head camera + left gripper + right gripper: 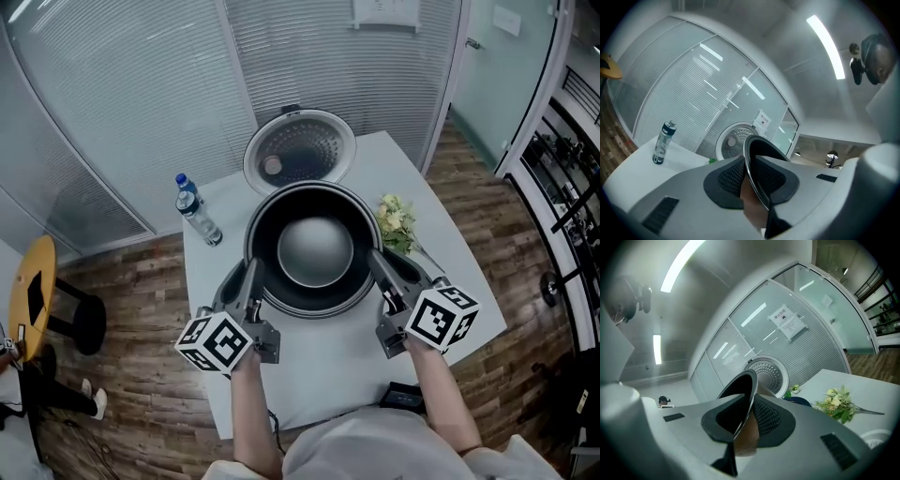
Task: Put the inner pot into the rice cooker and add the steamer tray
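Note:
The dark inner pot (pixel 314 248), grey at its bottom, hangs level between my two grippers over the white table (pixel 323 375). My left gripper (pixel 251 269) is shut on the pot's left rim, and its own view shows the thin rim (pixel 751 157) clamped between the ribbed pads (pixel 731 178). On the opposite rim my right gripper (pixel 376 260) is shut as well, with the rim (pixel 744 392) pinched between its pads (pixel 766 416). Just behind the pot stands the rice cooker's open lid (pixel 300 150). The pot hides the cooker body.
A water bottle (pixel 197 210) stands at the table's back left. A small bunch of flowers (pixel 396 223) lies right of the pot. A yellow stool (pixel 33 295) is on the wooden floor at the left. Glass walls with blinds close off the back.

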Available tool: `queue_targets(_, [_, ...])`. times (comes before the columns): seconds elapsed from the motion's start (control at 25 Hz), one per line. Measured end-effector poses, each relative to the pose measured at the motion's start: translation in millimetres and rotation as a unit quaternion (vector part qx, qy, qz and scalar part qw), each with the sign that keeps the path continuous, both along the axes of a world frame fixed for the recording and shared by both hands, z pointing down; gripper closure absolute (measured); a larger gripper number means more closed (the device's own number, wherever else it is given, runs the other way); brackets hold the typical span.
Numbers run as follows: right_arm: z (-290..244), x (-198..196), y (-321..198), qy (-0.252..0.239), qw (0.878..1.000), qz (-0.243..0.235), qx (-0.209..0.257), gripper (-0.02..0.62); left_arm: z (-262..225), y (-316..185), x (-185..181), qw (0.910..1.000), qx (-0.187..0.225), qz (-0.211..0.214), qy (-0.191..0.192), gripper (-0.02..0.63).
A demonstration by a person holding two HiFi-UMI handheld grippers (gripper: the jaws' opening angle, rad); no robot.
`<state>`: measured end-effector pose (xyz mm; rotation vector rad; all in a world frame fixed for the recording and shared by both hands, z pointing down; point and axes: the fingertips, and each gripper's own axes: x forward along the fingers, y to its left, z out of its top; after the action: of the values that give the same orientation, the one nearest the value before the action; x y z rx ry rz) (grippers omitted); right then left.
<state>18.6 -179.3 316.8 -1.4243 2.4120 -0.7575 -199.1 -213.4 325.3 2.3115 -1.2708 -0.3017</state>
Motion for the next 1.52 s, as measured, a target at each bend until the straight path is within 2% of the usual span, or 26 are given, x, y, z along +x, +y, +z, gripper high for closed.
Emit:
queue_targets(0.24, [1.9,11.3,-20.5,-0.004,1.0,-0.003,-0.002,0.528,4.4,-19.6,11.0,0.9999,-0.006,-0.001,0.009,0.537])
queue_targets(0.64, [12.3,24.3,-52.0,-0.01,1.0,-0.003,-0.013,0.528,14.3,-52.0,24.2,0.9998,-0.019,-0.002,0.001,0.537])
queue_targets(1.52, [67.8,32.0,-86.9,-0.02,0.997,0.006,-0.08,0.528,70.3,-89.6,32.3,0.9967,-0.08,0.008,-0.005,0.537])
